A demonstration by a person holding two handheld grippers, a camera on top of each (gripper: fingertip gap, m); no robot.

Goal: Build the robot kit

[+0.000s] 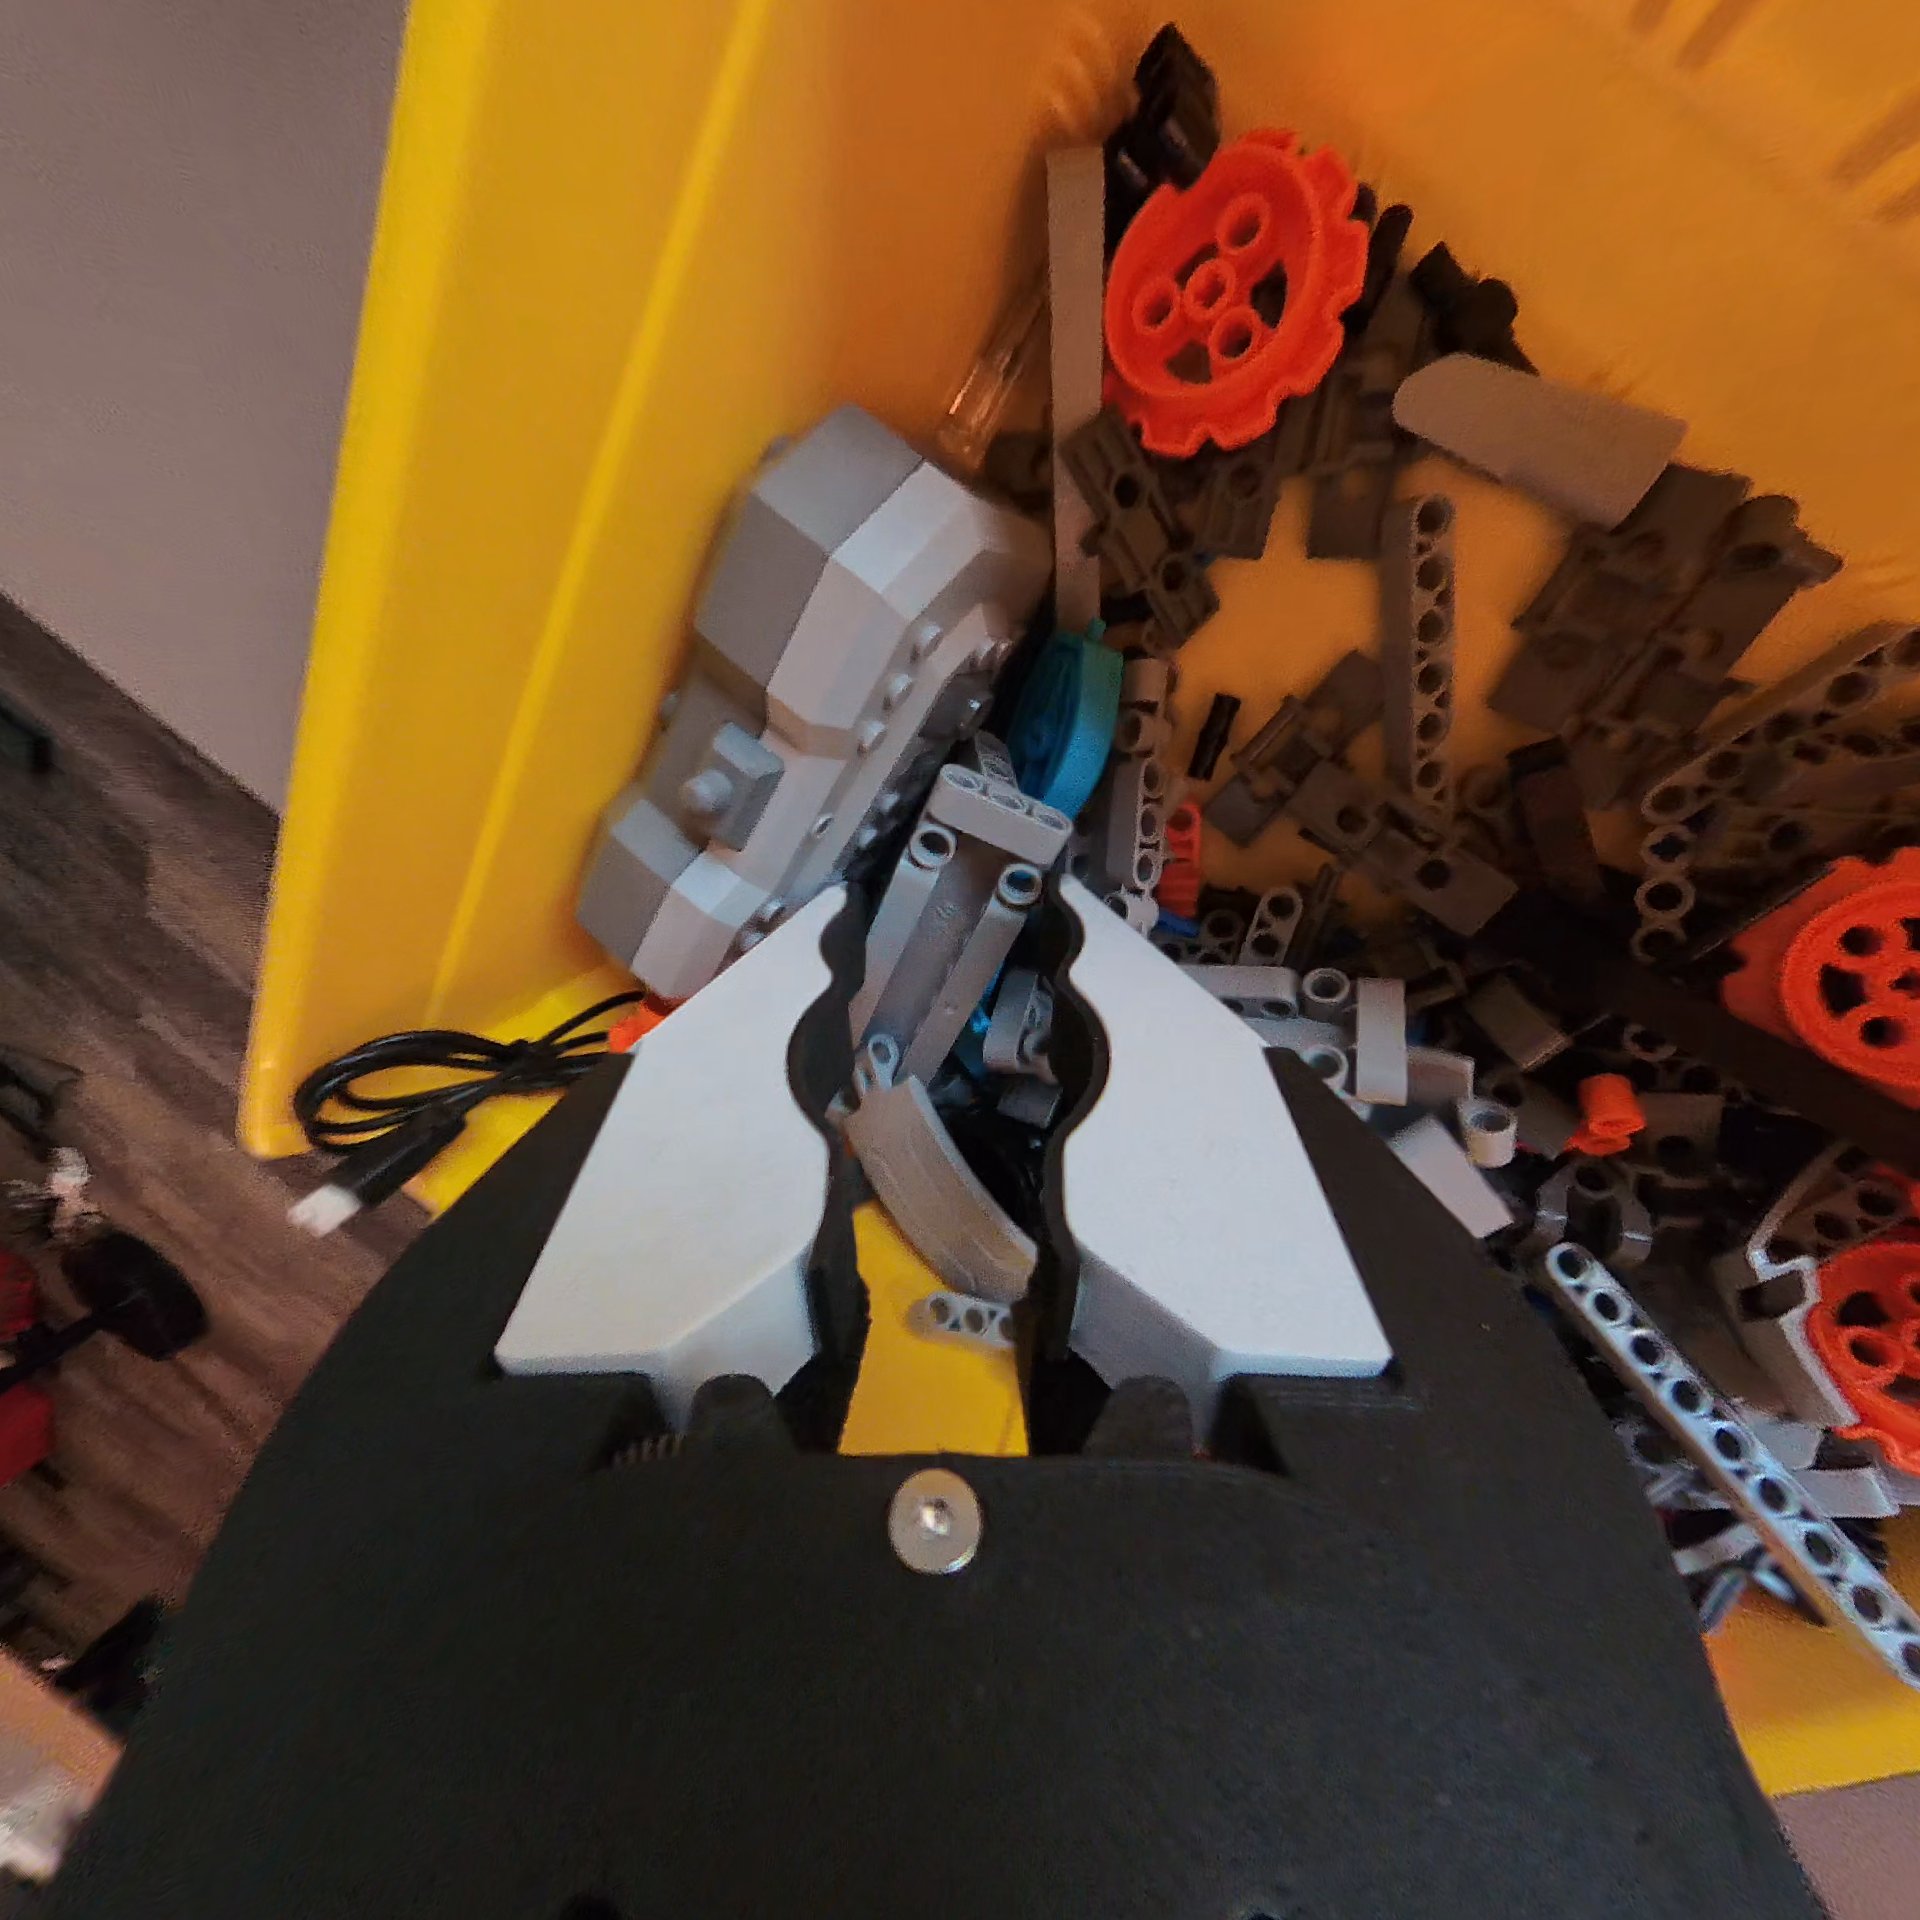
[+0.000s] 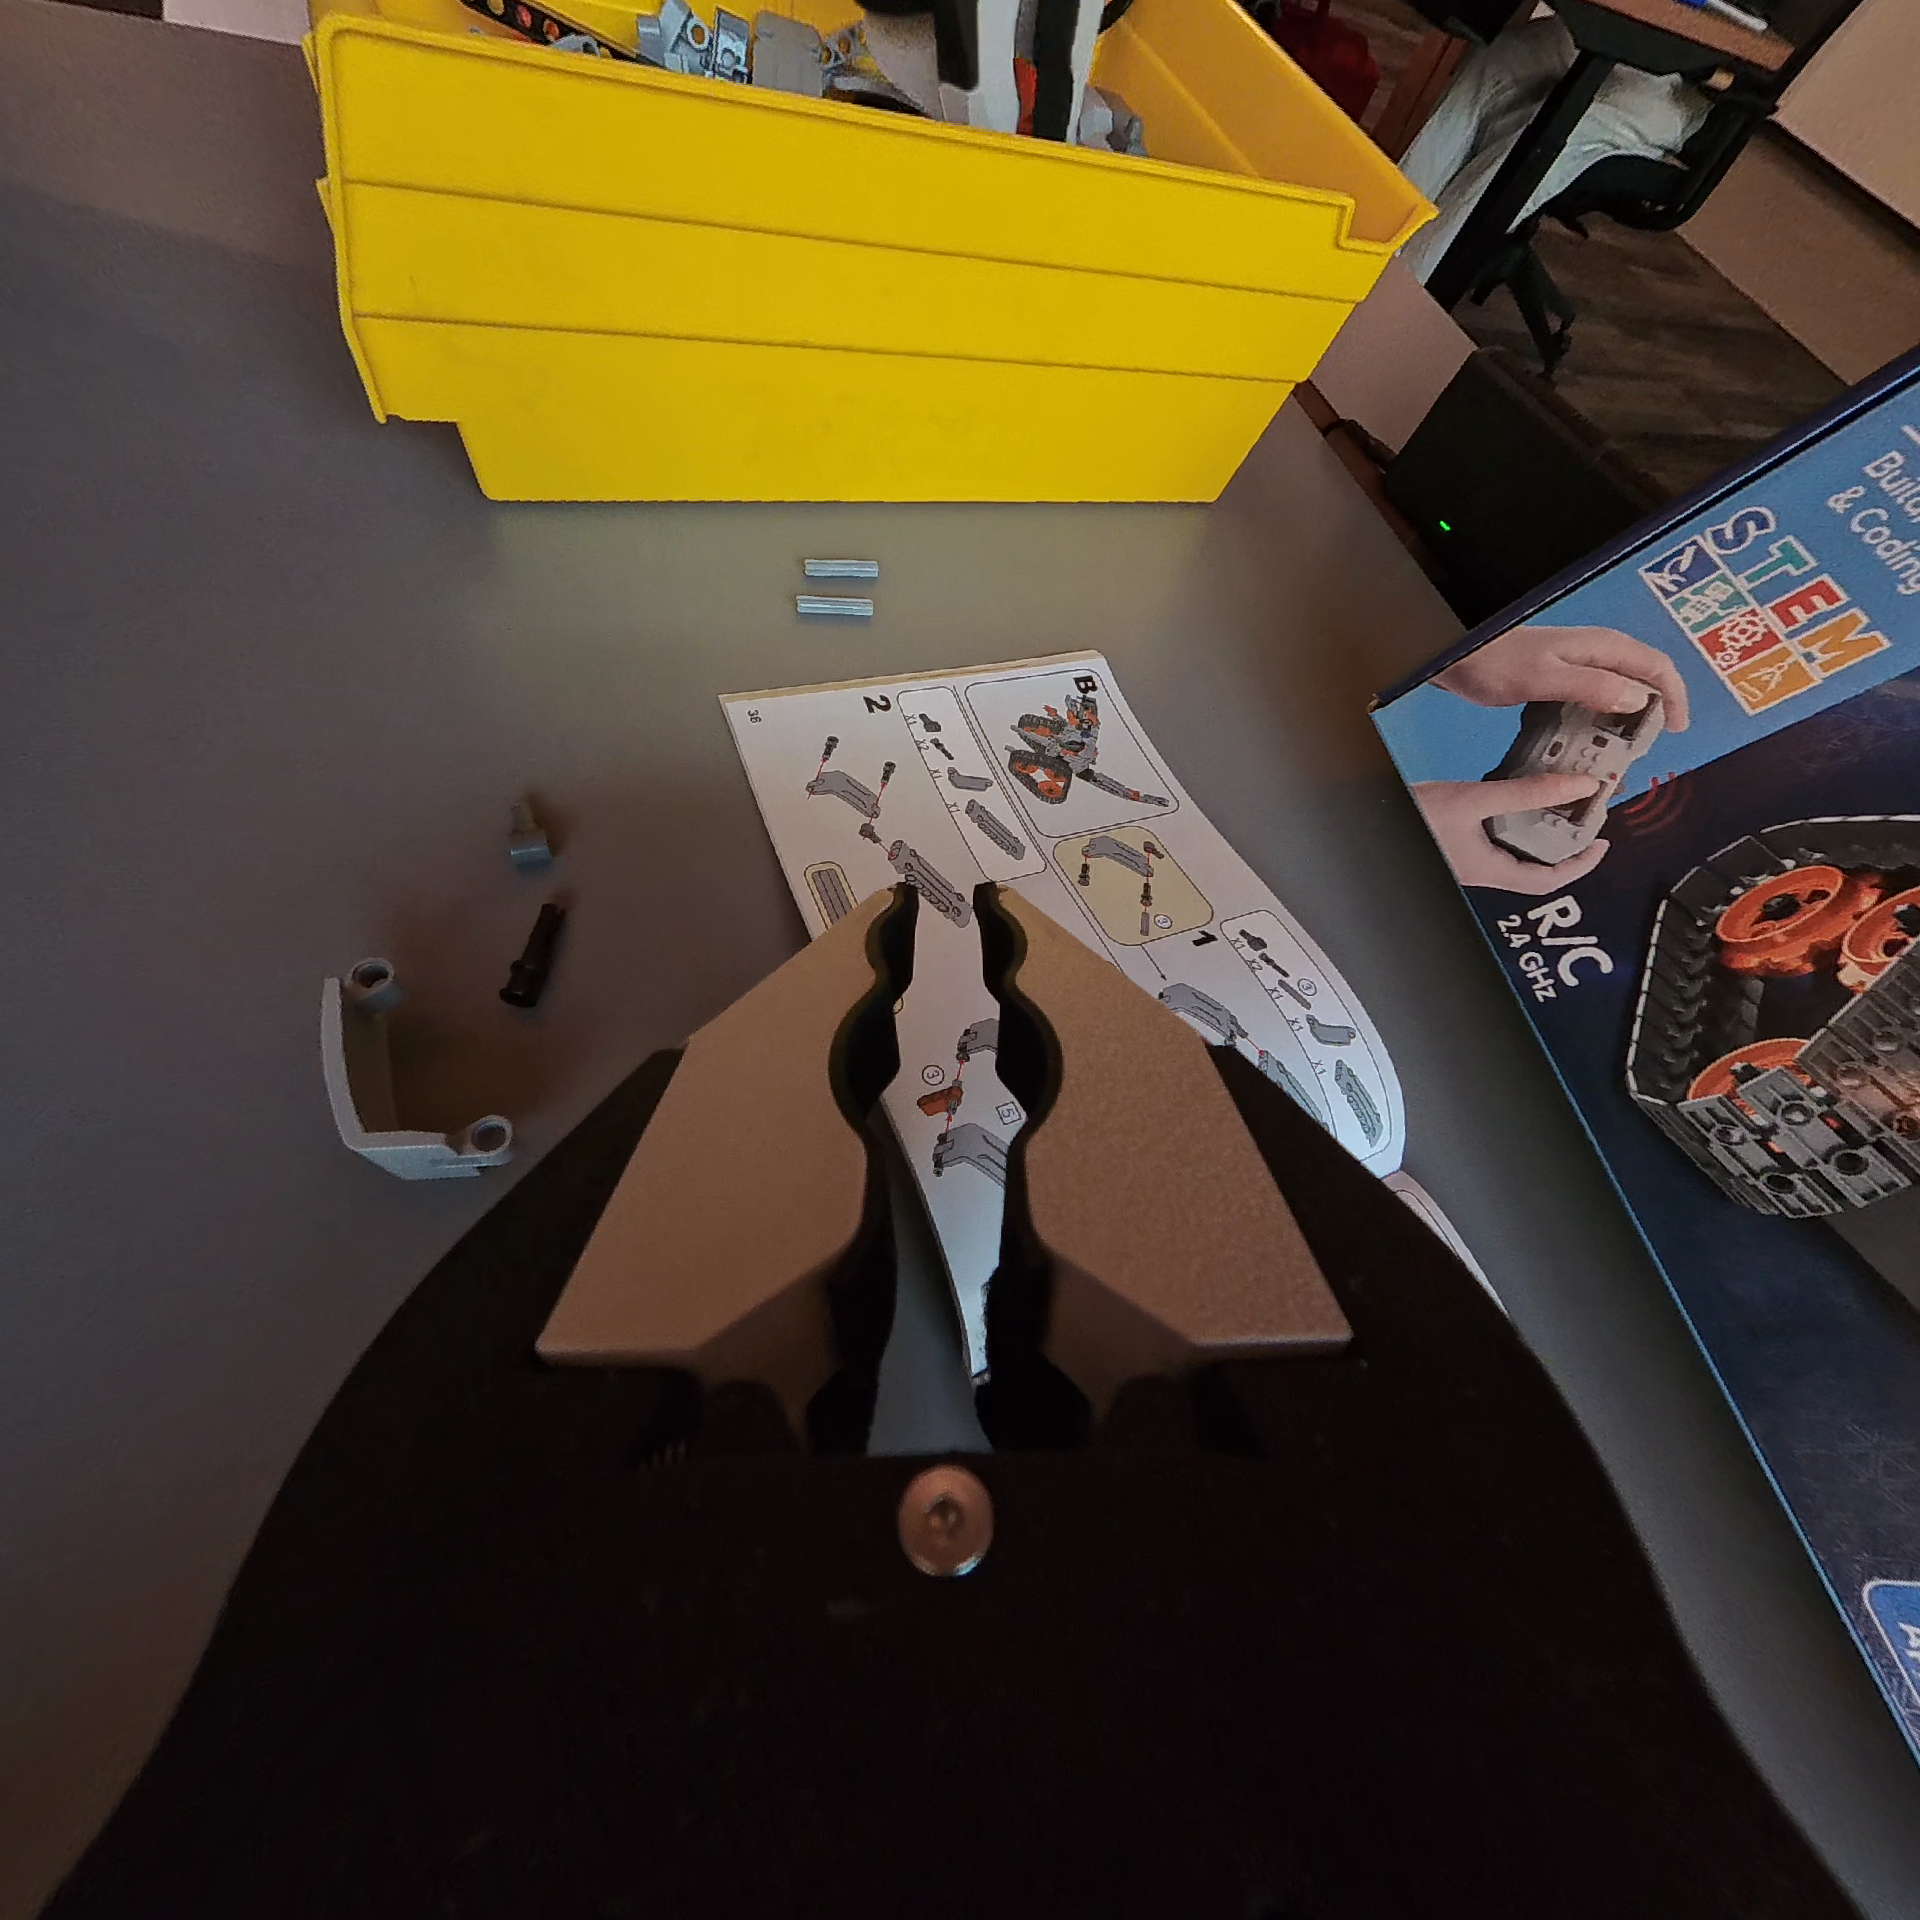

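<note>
My left gripper [image 1: 951, 894] reaches into a yellow bin [image 1: 582, 416] of grey, black and orange building parts. Its jaws are closed on a light grey curved panel piece [image 1: 935, 997], which fills the gap between them. A grey blocky controller-like unit [image 1: 810, 686] leans on the bin wall just left of the fingertips. My right gripper [image 2: 943, 891] hovers over a printed instruction sheet [image 2: 1091, 790] on the grey table [image 2: 208, 623]. Its jaws stand a narrow gap apart and hold nothing. The left gripper also shows in the right wrist view [image 2: 1018, 62], inside the bin [image 2: 831, 312].
On the table left of my right gripper lie a grey curved panel [image 2: 364, 1081], a black pin [image 2: 535, 951] and a small grey connector [image 2: 532, 836]. Two pale blue axles [image 2: 840, 587] lie before the bin. A blue kit box [image 2: 1714, 883] stands at right. A black cable [image 1: 416, 1091] hangs over the bin's edge. The tips of one gripper are about 30 cm away from the tips of the other.
</note>
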